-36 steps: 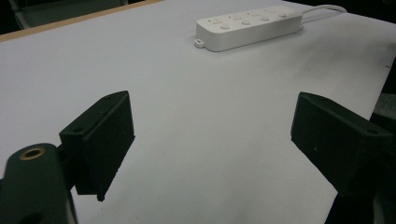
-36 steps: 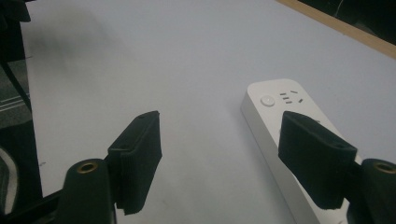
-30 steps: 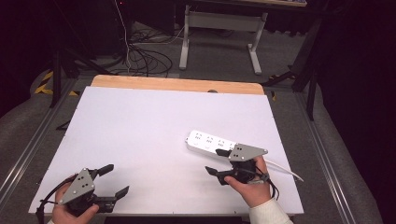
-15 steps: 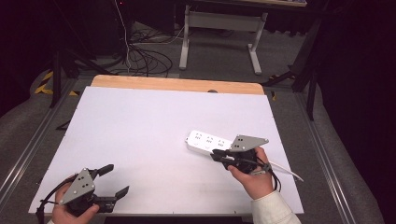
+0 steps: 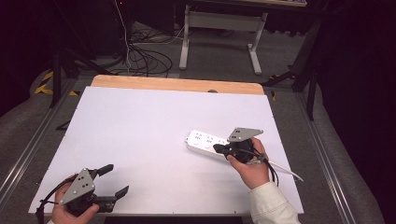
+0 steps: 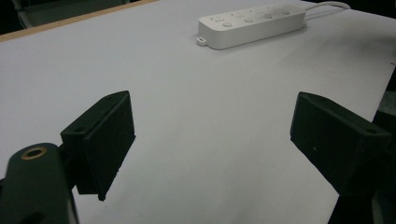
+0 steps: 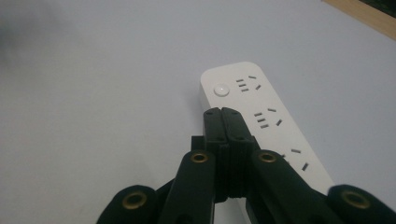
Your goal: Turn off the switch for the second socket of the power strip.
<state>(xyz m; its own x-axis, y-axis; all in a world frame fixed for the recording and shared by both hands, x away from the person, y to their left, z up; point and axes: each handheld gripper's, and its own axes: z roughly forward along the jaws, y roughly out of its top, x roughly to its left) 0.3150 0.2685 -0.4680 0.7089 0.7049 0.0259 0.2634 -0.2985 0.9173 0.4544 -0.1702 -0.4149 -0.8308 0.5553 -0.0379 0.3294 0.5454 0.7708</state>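
Here, nearest me at the bottom left of the high view, I have my left gripper (image 5: 113, 180) low over the near edge of the white table (image 5: 140, 126), its jaws spread wide apart with nothing between them; my left hand (image 5: 70, 212) wraps the body beneath its grey three-cornered plate (image 5: 77, 185). In the left gripper view the two black jaws stand well apart over bare white surface, and the white power strip (image 6: 252, 25) lies far ahead, its cord (image 6: 327, 7) running off toward the table's edge. Further in, on the right side, my right hand (image 5: 252, 165) holds the right gripper (image 5: 218, 148) over the power strip (image 5: 205, 143), which lies flat on the table, angled, with its cord (image 5: 285, 169) trailing toward the right edge. In the right gripper view the right gripper (image 7: 222, 112) has its jaws pressed together, tips meeting above the long edge of the strip (image 7: 261, 121), just short of the round white button (image 7: 220, 89) at its end; I can't tell whether the tips touch the casing. Beyond the table's wooden far edge (image 5: 177, 84), cables (image 5: 140, 51) lie on the grey floor.
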